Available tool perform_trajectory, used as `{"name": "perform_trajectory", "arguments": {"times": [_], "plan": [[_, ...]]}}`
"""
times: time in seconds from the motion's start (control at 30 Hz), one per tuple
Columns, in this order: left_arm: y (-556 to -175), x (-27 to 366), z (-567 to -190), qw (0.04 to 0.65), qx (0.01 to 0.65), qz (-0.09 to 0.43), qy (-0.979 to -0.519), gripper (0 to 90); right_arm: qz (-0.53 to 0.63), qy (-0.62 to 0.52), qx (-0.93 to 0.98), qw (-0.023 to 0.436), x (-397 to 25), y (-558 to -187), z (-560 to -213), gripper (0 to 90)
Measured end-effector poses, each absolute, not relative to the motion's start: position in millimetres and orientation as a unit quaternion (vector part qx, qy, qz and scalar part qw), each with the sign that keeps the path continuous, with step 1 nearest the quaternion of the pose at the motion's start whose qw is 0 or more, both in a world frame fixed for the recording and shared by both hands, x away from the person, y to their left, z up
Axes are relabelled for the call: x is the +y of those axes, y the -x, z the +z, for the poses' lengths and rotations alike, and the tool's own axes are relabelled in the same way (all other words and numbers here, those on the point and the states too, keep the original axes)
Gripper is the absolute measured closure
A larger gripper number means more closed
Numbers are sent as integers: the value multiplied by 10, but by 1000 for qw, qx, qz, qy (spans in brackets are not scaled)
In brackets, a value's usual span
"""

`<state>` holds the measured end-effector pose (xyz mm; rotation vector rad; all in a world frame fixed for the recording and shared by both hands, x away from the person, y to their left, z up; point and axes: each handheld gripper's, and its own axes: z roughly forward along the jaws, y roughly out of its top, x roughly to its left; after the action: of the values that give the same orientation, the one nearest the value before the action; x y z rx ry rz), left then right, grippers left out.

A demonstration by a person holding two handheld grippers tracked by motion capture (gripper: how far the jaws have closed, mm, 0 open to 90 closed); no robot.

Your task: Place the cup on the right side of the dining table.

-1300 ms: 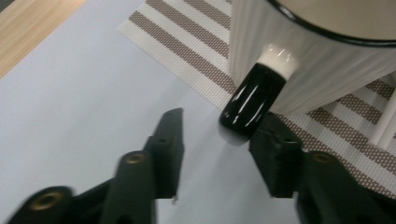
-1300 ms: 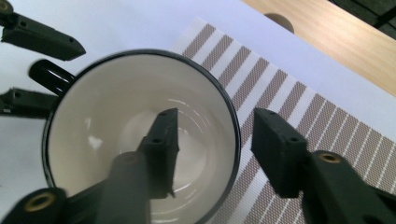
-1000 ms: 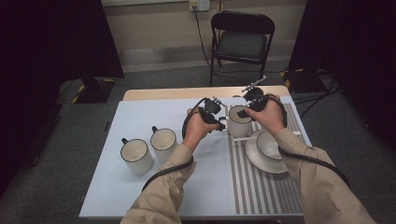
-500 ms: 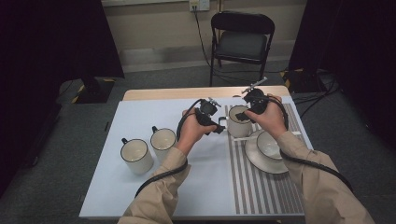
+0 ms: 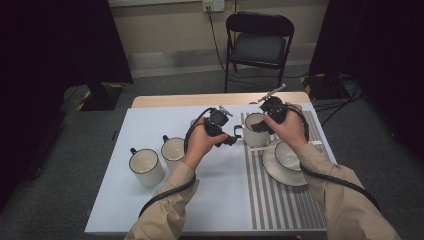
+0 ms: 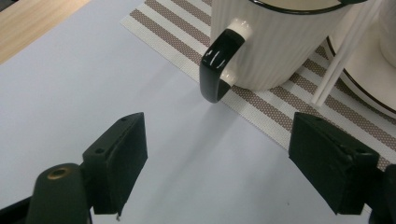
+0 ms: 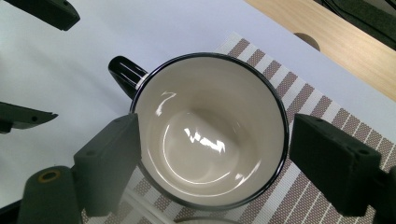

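A white ribbed mug (image 5: 254, 136) with a black rim and black handle (image 6: 216, 66) stands on the striped placemat (image 5: 280, 200). My right gripper (image 5: 260, 125) hovers just above it, open, with one jaw on each side of the rim (image 7: 212, 154); the mug (image 7: 210, 140) is empty inside. My left gripper (image 5: 231, 139) is low over the light blue table, just left of the mug. It is open and points at the handle (image 6: 217, 154), with nothing between its jaws.
A plate (image 5: 272, 167) holding a small cup (image 5: 287, 154) sits on the placemat, right of the mug. Two more mugs (image 5: 145, 166) (image 5: 173, 149) stand at the table's left. A thin white stick (image 6: 343, 56) leans by the plate. A folding chair (image 5: 257, 45) stands beyond the table.
My left gripper has shifted slightly left and lower beside the mug's handle. The right gripper has stayed over the mug, almost still.
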<state>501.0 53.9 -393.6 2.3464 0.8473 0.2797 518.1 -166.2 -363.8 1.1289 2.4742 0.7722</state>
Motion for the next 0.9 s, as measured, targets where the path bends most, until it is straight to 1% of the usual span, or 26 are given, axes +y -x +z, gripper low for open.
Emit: {"name": "perform_trajectory", "arguments": {"times": [0.33, 0.9], "plan": [[-4902, 609, -3922, 317, 323, 90, -887, 179, 269, -390, 867, 154, -1674, -5096, -3616, 162], [-4810, 689, -3950, 314, 327, 89, -887, 179, 269, -376, 874, 152, -1664, -4986, -3592, 163]]}}
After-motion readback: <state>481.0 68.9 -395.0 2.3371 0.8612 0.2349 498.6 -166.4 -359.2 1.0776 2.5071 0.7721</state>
